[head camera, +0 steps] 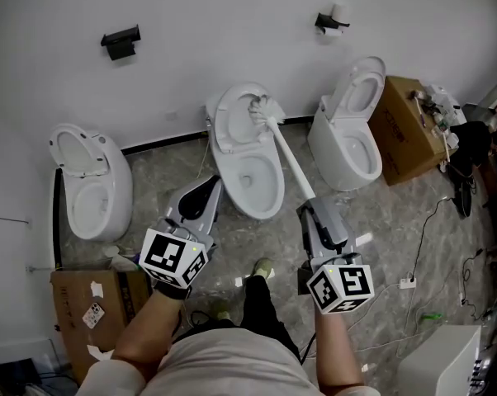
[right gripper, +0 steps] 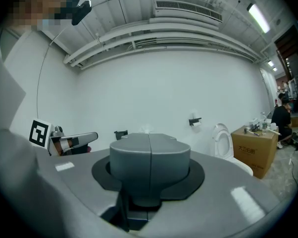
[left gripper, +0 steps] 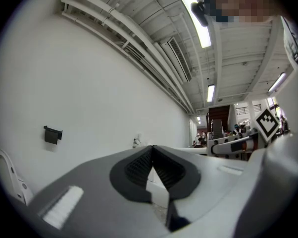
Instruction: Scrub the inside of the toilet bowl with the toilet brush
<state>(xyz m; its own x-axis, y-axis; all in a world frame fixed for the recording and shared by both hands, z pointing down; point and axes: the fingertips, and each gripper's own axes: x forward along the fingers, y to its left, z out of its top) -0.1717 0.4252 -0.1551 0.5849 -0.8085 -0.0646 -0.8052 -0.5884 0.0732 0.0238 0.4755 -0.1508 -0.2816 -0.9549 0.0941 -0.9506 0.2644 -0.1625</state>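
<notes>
The middle toilet (head camera: 272, 198) stands against the wall with its lid (head camera: 230, 120) raised. A white toilet brush runs up from my right gripper (head camera: 309, 208); its handle (head camera: 288, 157) crosses over the bowl and its bristle head (head camera: 262, 110) lies against the raised lid, above the bowl. That gripper is shut on the handle's lower end. In the right gripper view the jaws are pressed together and only a wisp of bristles (right gripper: 145, 129) shows past my right gripper (right gripper: 149, 136). My left gripper (head camera: 205, 190) hovers at the bowl's left front, shut and empty, and my left gripper (left gripper: 152, 148) has its tips meeting.
A second toilet (head camera: 87, 184) stands at the left and a third toilet (head camera: 347, 143) at the right beside a cardboard box (head camera: 405, 126). Another box (head camera: 92, 299) sits at lower left. Cables (head camera: 422, 238) trail over the marble floor on the right. My foot (head camera: 263, 267) is before the bowl.
</notes>
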